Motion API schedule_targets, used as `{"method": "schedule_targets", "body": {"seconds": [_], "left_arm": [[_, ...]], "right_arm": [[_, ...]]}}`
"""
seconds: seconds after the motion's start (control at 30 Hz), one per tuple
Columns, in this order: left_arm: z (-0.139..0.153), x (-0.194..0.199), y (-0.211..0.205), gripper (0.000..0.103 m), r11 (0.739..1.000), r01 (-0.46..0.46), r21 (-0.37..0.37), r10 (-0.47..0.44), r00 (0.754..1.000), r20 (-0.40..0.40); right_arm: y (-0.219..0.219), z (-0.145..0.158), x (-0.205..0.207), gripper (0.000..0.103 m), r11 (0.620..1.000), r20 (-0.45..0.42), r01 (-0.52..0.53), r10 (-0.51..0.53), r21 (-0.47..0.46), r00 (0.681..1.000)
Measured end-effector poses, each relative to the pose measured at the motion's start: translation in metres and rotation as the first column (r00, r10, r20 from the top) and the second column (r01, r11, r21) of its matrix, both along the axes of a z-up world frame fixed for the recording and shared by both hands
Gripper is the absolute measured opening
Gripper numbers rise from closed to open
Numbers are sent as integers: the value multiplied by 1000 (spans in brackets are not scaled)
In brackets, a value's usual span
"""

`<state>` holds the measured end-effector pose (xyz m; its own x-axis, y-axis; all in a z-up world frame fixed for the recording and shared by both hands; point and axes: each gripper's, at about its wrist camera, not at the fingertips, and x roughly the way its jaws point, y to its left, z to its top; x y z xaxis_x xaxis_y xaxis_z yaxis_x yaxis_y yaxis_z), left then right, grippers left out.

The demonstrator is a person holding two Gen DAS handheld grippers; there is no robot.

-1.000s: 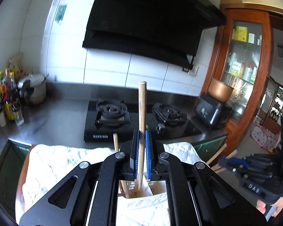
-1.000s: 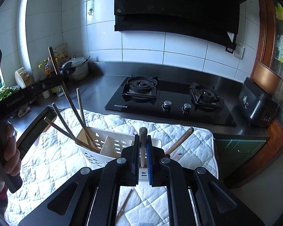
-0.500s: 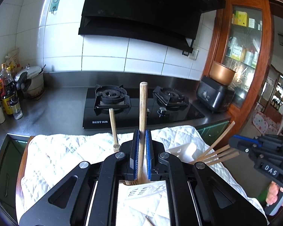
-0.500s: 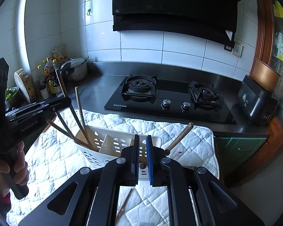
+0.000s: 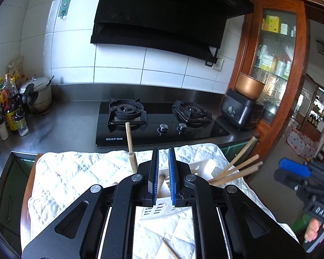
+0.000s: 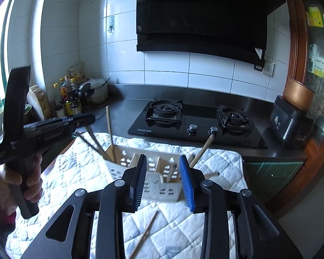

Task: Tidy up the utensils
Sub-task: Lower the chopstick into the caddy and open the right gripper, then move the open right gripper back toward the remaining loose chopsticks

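Observation:
A white slotted utensil caddy (image 6: 155, 172) stands on the quilted white mat (image 6: 75, 168); it also shows in the left wrist view (image 5: 203, 168). Wooden chopsticks (image 6: 110, 129) lean out of its left compartment, and wooden handles (image 6: 203, 149) stand in its right one. My right gripper (image 6: 163, 179) is open and empty, just above the caddy's near side. My left gripper (image 5: 162, 172) is slightly open above the caddy; a wooden handle (image 5: 161, 182) sits below between its pads, no longer gripped. A loose chopstick (image 6: 144, 233) lies on the mat.
A black two-burner gas hob (image 6: 196, 120) sits behind the mat on the steel counter. Oil bottles (image 6: 70, 99) and a pot (image 6: 95, 90) stand at the left, a rice cooker (image 6: 291, 120) at the right. The left hand-held gripper (image 6: 32, 129) shows at the right view's left edge.
Both grippers opened. The left let go of its long wooden handle, which dropped into the caddy. The right released its wooden utensil into the right compartment and backed off.

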<state>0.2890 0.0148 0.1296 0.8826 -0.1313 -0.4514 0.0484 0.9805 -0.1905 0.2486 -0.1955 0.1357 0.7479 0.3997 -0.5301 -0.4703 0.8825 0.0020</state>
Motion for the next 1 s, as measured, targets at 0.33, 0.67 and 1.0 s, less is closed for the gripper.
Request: {"method": "schedule_targets", "body": {"seconds": [0.33,0.67,1.0], "left_arm": [[-6,-75,6,10,1000,9,-26,-9,999,33],[-56,-134,12,10,999,-22,-23,21,999,-36],[-97,-169,33,41,994,-90,-57,85,993,-79]], "right_arm": [[-7,-77,-65,31,1000,-98,-4,2,-22,995],[3,-164,-93,28,1000,-254,8,-4,15,967],[18,-207,-88,22,998,-357,43,-28,35,934]]}}
